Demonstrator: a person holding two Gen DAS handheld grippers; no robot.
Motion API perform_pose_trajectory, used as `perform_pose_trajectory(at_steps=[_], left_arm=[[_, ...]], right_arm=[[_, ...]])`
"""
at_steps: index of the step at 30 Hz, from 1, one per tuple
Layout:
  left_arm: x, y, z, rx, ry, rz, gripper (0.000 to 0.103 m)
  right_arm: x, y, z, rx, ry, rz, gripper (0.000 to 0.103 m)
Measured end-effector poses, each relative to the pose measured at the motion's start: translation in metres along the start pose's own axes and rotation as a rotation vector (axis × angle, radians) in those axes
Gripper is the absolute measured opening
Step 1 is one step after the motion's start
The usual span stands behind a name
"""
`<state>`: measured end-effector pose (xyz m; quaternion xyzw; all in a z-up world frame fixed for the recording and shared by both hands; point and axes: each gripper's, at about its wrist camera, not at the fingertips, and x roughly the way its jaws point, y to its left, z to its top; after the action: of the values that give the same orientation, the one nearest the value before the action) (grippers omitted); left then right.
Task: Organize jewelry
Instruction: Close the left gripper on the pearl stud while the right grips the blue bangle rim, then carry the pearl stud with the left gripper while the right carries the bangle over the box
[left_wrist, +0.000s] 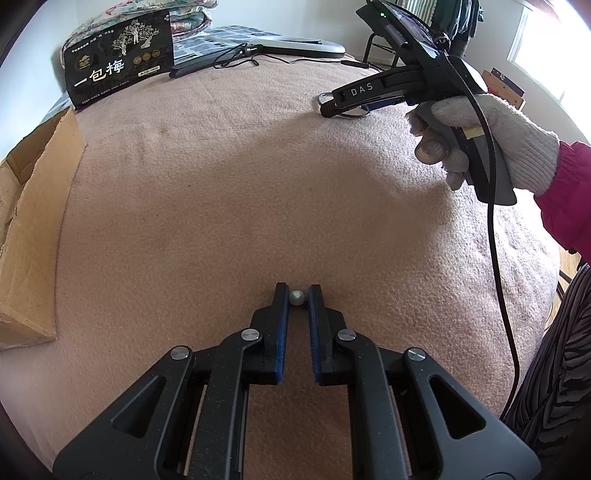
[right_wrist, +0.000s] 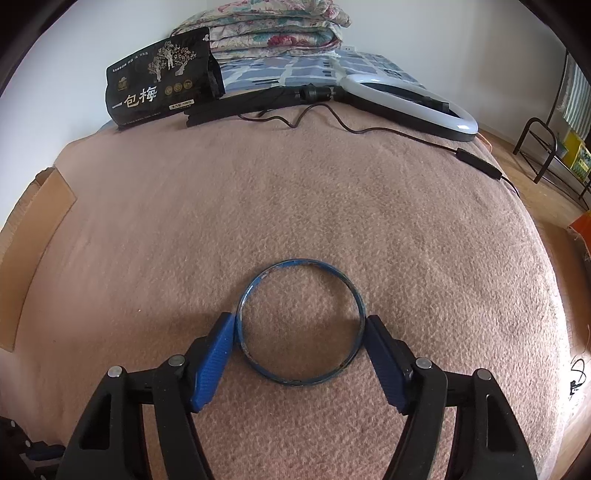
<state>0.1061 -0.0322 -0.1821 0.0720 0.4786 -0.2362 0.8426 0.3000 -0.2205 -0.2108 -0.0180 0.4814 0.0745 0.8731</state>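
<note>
1. While the right gripper (right_wrist: 301, 321) is pointed steeply down at the bed, its two blue pads are seen set against opposite sides of a blue bangle (right_wrist: 299, 261). Contact appears to be made on both the left and the right of the rim, so the bangle is judged to be clasped across its full width.
2. Being round, the bangle has no long axis. It is lain flat on the pink blanket (right_wrist: 295, 184), with its centre level with the fingertips and half of the hoop reaching forward beyond them.
3. No sideways or forward correction is judged to be needed. A straight lift is called for, and a slip of the thin rim out of the pads is the risk to be watched.
4. The left gripper (left_wrist: 297, 291) is clenched on a small grey bead (left_wrist: 296, 297), which is pinched between its fingertips just above the blanket.
5. The bangle is placed well to the right of the left gripper, so it is reached only by the right hand (left_wrist: 491, 136), which is gloved.
6. A cardboard box (left_wrist: 33, 221) is seen at the left edge of the bed, nearer the left gripper.
7. At the far side, a black pouch (right_wrist: 159, 88) and a ring light (right_wrist: 406, 99) are laid.
</note>
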Motion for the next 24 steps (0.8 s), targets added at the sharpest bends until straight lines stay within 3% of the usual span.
perform_pose_trajectory(at_steps=[13,24], left_arm=[[-0.015,0.004,0.006,-0.025,-0.035,0.005,0.008],[-0.051,0.023,0.021,-0.077,-0.13,0.027,0.008]], right_arm=[[-0.028,0.002,0.001,0.008,-0.045,0.014,0.072],[-0.074,0.031,0.019,-0.019,-0.145,0.046,0.072]])
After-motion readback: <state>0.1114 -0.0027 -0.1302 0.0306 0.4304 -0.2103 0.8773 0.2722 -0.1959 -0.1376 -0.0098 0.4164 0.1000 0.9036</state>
